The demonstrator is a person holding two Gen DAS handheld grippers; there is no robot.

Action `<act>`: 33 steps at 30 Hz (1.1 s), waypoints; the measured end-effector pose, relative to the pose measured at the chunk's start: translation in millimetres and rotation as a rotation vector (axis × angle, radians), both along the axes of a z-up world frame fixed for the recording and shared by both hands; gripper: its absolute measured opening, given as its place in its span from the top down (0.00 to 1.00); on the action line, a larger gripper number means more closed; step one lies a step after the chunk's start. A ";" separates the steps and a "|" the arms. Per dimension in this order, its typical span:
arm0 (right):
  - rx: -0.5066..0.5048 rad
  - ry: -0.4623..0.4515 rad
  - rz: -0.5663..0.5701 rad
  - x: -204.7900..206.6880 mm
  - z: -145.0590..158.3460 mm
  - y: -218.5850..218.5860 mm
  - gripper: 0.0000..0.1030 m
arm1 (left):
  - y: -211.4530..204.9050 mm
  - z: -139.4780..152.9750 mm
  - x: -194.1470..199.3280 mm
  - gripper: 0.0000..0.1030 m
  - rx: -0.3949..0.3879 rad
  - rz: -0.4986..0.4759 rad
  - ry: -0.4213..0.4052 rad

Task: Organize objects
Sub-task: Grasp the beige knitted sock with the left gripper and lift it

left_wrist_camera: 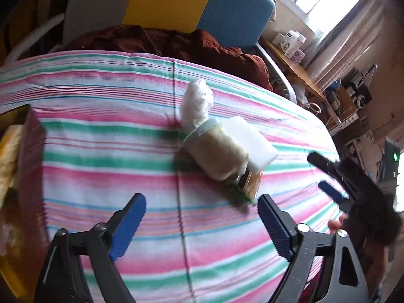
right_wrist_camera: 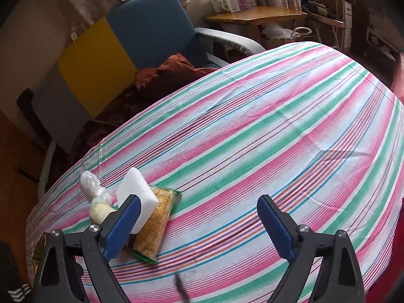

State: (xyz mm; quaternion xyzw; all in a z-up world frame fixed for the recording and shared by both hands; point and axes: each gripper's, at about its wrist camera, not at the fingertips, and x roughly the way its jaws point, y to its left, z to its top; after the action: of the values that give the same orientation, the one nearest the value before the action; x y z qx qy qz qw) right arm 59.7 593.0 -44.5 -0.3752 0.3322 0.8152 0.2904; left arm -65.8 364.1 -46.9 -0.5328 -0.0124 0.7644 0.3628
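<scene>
A small pile lies on the striped tablecloth (left_wrist_camera: 101,136): a beige thread spool (left_wrist_camera: 218,154), a white sponge block (left_wrist_camera: 250,141), a crumpled clear plastic bag (left_wrist_camera: 197,103) and a snack packet (left_wrist_camera: 248,185) under them. My left gripper (left_wrist_camera: 202,217) is open and empty, just short of the pile. The right gripper (left_wrist_camera: 328,176) shows blurred at the pile's right. In the right wrist view my right gripper (right_wrist_camera: 199,222) is open and empty, with the snack packet (right_wrist_camera: 156,222), sponge (right_wrist_camera: 137,197), spool (right_wrist_camera: 99,210) and bag (right_wrist_camera: 89,184) by its left finger.
An open box (left_wrist_camera: 27,176) with yellowish contents stands at the table's left edge. Behind the table are a blue and yellow armchair (right_wrist_camera: 151,27) with a brown blanket (left_wrist_camera: 176,43). A wooden side table (right_wrist_camera: 255,16) with boxes stands farther back.
</scene>
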 end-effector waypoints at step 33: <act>-0.083 -0.043 0.102 -16.6 -16.4 -5.1 0.13 | -8.7 -23.4 1.4 0.40 0.034 -0.071 0.035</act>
State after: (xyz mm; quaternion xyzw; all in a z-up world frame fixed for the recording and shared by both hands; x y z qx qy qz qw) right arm 43.1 587.9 -60.9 -0.4206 0.3401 0.8062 0.2398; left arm -64.4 355.4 -70.2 -0.5130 -0.0002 0.7600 0.3990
